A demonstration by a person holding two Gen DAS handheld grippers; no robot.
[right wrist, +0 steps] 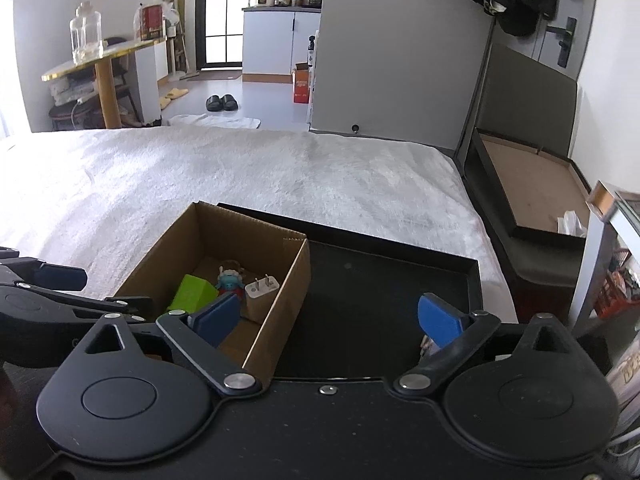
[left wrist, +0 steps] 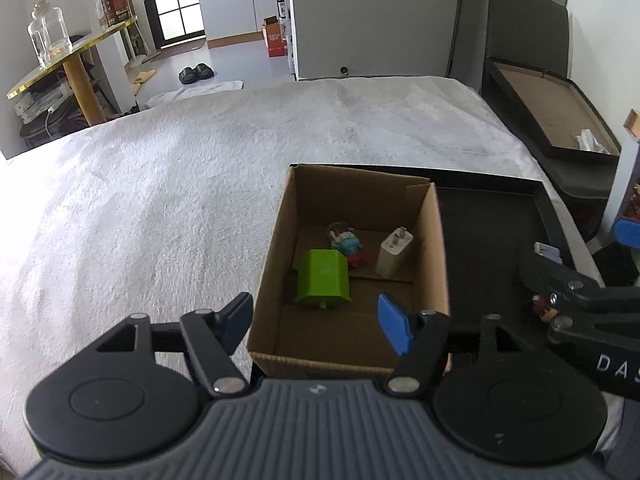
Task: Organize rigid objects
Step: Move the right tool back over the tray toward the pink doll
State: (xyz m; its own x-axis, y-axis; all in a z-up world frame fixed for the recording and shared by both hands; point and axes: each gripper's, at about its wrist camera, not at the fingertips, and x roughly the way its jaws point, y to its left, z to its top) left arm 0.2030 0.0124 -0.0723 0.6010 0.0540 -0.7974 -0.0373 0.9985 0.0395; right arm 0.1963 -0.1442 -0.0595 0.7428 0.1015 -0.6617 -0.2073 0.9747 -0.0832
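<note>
White bed (left wrist: 160,200) holds a cardboard box (left wrist: 434,248) beside a black tray (left wrist: 556,216). Both hand-held grippers (left wrist: 320,320) (right wrist: 332,316) gape apart, empty. Next, maybe fetch the small toy (left wrist: 545,309) gently.

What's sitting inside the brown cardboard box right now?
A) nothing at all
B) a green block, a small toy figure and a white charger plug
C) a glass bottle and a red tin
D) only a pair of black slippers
B: inside the cardboard box lie a green block, a small toy figure and a white charger plug, side by side on its floor.
</note>
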